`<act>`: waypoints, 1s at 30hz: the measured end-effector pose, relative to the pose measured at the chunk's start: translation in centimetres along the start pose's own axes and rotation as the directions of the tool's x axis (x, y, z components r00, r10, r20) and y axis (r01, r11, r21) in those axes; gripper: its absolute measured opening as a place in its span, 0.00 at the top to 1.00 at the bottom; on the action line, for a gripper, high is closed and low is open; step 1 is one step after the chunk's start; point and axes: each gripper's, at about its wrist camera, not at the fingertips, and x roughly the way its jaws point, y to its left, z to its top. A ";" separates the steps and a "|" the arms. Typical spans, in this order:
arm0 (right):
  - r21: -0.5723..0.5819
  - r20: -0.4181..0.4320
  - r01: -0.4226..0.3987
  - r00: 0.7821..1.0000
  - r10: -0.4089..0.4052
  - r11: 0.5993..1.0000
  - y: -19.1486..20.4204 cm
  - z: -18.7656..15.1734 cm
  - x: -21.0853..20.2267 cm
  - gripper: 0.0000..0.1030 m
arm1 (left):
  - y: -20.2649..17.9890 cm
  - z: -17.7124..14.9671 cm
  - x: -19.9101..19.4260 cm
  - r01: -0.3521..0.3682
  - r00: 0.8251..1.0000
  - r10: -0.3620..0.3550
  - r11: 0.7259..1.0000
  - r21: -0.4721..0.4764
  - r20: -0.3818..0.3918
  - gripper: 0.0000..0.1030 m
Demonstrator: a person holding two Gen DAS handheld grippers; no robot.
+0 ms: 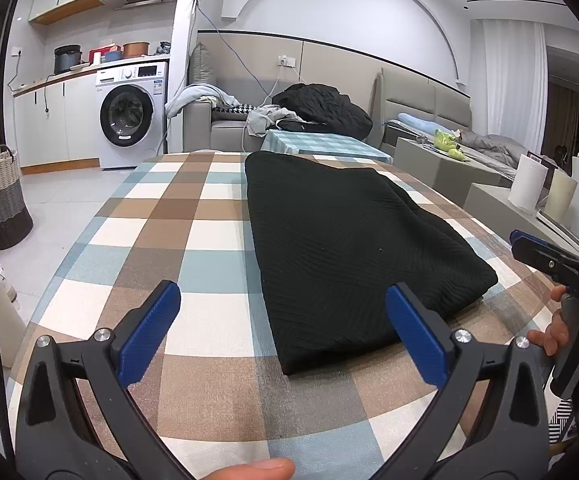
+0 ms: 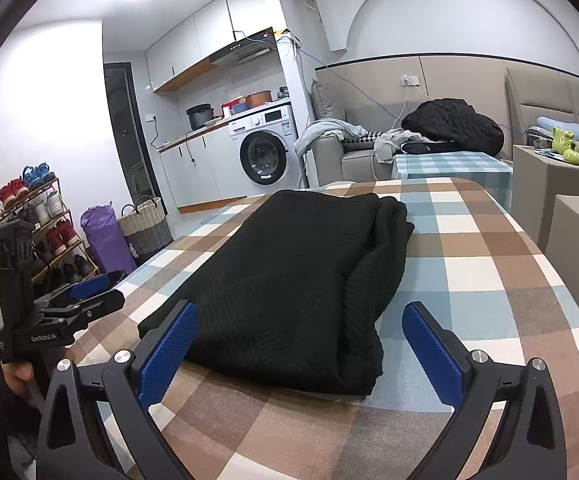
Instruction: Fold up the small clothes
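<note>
Black knit garment (image 1: 353,248): folded lengthwise on checked tablecloth (image 1: 169,216). Left gripper (image 1: 283,332), right gripper (image 2: 301,344): both spread, empty, near its hem. Risk: one-layer pinch unravels fold.

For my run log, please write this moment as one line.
garment: black knit garment folded on checkered table | left claw: open, empty | right claw: open, empty, before near edge

Left gripper (image 1: 283,320) spread wide above checked tablecloth (image 1: 193,216); folded black garment (image 1: 353,248) ahead, right gripper (image 1: 529,246) far right.
</note>
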 end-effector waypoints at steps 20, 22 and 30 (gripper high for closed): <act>-0.005 -0.001 -0.001 1.000 0.001 1.000 -0.2 0.1 0.2 0.00 | 0.1 -0.1 0.1 -0.002 1.000 0.002 1.000 -0.002 -0.002 0.01; -0.005 -0.002 -0.007 1.000 0.007 1.000 -0.3 0.1 0.2 0.00 | 0.1 -0.1 0.1 0.000 1.000 0.000 1.000 -0.003 -0.003 0.01; -0.005 -0.002 -0.006 1.000 0.006 1.000 -0.5 0.1 0.2 0.00 | 0.1 -0.1 0.1 -0.001 1.000 0.001 1.000 -0.002 -0.003 0.01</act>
